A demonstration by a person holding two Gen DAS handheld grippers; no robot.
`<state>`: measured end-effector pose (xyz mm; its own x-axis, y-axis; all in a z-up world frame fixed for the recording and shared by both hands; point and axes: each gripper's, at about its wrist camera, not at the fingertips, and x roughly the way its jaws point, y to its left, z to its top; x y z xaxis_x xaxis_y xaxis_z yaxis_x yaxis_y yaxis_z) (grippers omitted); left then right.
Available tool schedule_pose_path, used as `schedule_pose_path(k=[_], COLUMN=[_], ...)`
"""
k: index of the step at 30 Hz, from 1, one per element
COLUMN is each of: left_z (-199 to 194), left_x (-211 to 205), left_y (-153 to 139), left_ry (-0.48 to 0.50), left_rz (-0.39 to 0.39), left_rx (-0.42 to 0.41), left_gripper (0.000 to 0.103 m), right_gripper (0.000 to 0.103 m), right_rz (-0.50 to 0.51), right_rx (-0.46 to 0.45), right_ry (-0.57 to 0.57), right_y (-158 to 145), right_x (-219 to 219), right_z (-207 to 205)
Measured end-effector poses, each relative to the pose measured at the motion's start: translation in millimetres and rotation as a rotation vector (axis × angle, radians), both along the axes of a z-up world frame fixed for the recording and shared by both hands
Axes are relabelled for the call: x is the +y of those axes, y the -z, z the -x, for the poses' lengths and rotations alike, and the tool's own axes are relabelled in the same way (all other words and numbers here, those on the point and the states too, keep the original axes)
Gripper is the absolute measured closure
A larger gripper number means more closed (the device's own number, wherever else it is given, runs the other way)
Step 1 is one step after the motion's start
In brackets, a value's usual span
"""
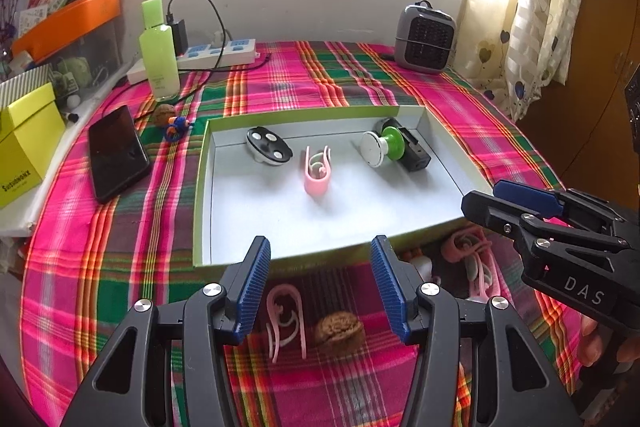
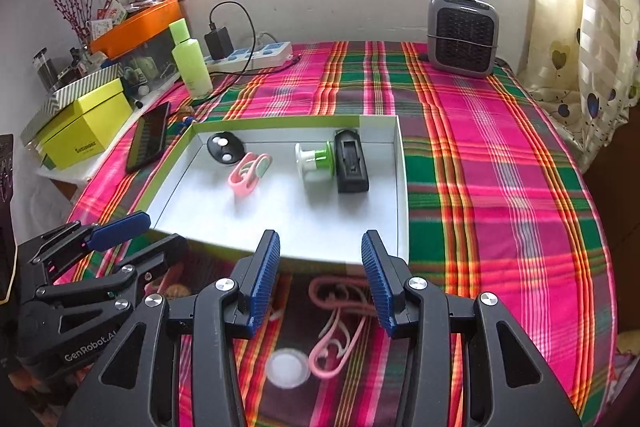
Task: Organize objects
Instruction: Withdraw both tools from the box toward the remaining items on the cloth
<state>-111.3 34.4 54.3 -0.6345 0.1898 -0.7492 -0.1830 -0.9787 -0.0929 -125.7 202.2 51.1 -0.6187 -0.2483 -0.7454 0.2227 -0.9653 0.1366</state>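
- Pink clip and walnut lie between the released left claw fingers; closing could catch both.
- Right claw, also released, hovers over pink earhooks; loops may snag.
- Ahead, the tray rim could trip carried items.

Box lettering perhaps unreadable.

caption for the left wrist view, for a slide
Open left gripper hovers over a pink clip and walnut near the tray.
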Motion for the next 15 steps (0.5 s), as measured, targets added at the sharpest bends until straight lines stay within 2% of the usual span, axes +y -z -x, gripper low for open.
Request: schedule_pose_path(k=[5, 10, 15], left_z=[-11.9, -19.9, -28.3], left_x=[-0.2, -3.6, -9.3], left_y=[4.1, 7.6, 12.5], left_ry=[-0.004, -0.004, 0.001], left_rz=[0.021, 0.016, -0.005], left_rx=[0.010, 0.008, 0.007], left_gripper=[0.052, 0.052, 0.052], right_gripper=[0.059, 0.059, 0.059], right_rz=[0.004, -0.013, 0.018], right_rx=[0.005, 0.026, 0.027], right_ry=[0.005, -0.013, -0.019], right_y=[4.8, 8.3, 12.2], right_x=[0.9, -1.3, 1.4], right_z=[-11.5, -26.1, -37.9])
